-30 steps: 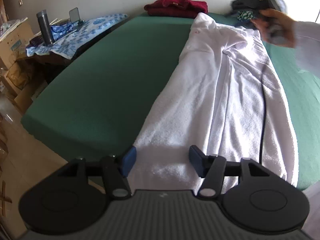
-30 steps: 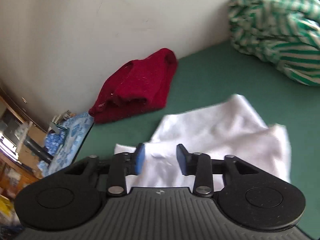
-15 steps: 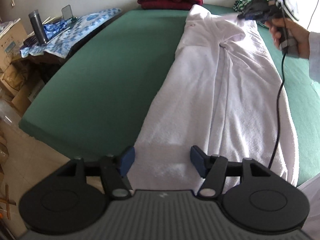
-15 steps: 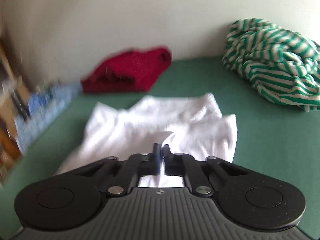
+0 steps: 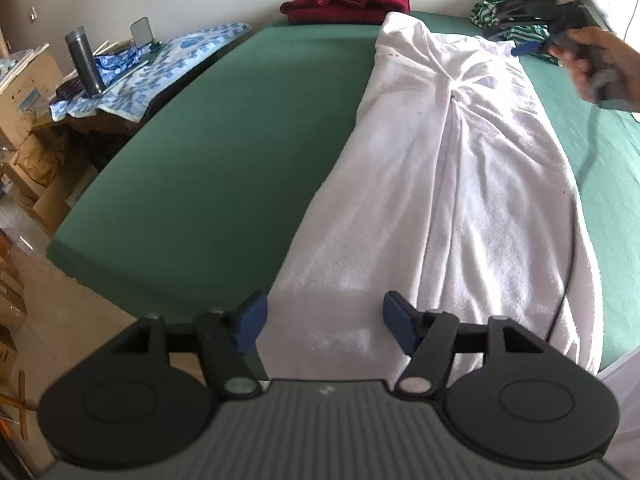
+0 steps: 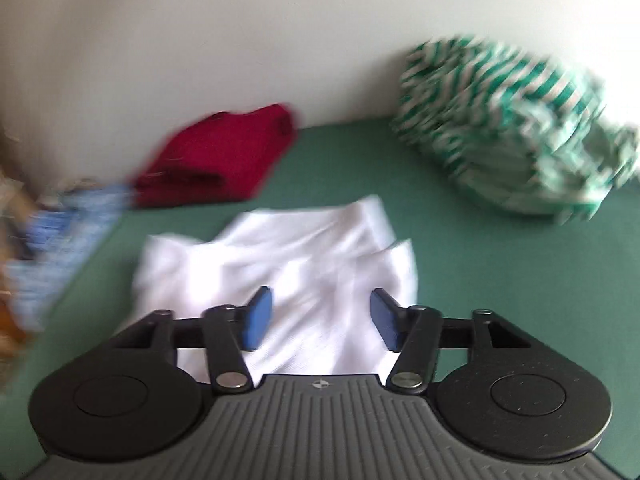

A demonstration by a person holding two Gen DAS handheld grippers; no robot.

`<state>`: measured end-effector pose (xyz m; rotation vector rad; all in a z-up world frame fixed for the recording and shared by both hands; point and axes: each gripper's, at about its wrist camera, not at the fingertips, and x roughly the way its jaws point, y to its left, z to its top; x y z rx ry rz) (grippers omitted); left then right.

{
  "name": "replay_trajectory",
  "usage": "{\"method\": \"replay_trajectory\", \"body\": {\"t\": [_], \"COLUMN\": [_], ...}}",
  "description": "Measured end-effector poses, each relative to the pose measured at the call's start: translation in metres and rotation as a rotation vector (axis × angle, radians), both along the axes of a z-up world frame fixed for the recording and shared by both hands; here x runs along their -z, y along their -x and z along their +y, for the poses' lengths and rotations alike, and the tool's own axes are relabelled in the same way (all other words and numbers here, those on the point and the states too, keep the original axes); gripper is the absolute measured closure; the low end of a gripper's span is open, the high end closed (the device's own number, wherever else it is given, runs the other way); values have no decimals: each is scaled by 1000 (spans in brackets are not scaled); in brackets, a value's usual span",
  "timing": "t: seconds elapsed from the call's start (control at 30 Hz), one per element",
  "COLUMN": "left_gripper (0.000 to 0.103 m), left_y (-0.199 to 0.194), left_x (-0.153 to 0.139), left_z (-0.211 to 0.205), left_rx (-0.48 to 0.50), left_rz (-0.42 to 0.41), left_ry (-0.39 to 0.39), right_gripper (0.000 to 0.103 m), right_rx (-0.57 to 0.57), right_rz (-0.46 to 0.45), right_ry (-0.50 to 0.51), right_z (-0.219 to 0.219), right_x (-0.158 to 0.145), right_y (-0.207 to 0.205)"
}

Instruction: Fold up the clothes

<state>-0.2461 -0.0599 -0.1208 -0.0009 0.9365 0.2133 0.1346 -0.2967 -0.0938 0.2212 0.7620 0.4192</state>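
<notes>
Lying lengthwise down the green bed [image 5: 224, 152], the white towel [image 5: 448, 200] runs from the near edge up toward the wall, rumpled with long creases and a bunched knot near its far end. The left gripper [image 5: 322, 320] hangs over the towel's near end with its blue-padded fingers spread wide, nothing between them. The right gripper [image 6: 316, 316] is over the far end of the towel [image 6: 288, 264], fingers likewise apart and empty; that view is smeared by motion. From the left wrist view the right gripper [image 5: 520, 46] shows at the top right corner, held in a hand [image 5: 600, 64], with a dark cable [image 5: 572, 248] trailing down across the towel's right side. A folded red garment [image 5: 348, 2] sits against the wall beyond the towel, and a green-and-white striped heap [image 6: 504, 136] lies to its right. A blue patterned cloth [image 5: 160, 68] covers a side table with a dark flask [image 5: 84, 60] on it
</notes>
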Motion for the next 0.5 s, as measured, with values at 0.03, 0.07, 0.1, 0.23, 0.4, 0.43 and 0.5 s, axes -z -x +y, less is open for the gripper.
{"method": "replay_trajectory", "body": {"t": [0.03, 0.07, 0.1, 0.23, 0.4, 0.43, 0.5], "left_gripper": [37, 36, 35, 34, 34, 34, 34], "left_y": [0, 0, -1, -2, -1, 0, 0], "left_x": [0, 0, 0, 0, 0, 0, 0], "left_z": [0, 0, 1, 0, -2, -2, 0], "left_rx": [-1, 2, 5, 27, 61, 65, 74], "left_rz": [-1, -1, 0, 7, 3, 0, -1], "left_ry": [1, 0, -1, -13, -39, -40, -38], "right_gripper": [45, 45, 45, 52, 99, 99, 94], "right_rx": [-23, -46, -69, -141, -139, -138, -149], "right_rz": [25, 50, 76, 139, 96, 88, 117], "right_ry": [-13, -25, -38, -61, -33, -2, 42], "right_z": [-1, -2, -3, -2, -4, -3, 1], "right_x": [2, 3, 5, 17, 10, 9, 15], "right_y": [7, 15, 22, 48, 59, 60, 58]}}
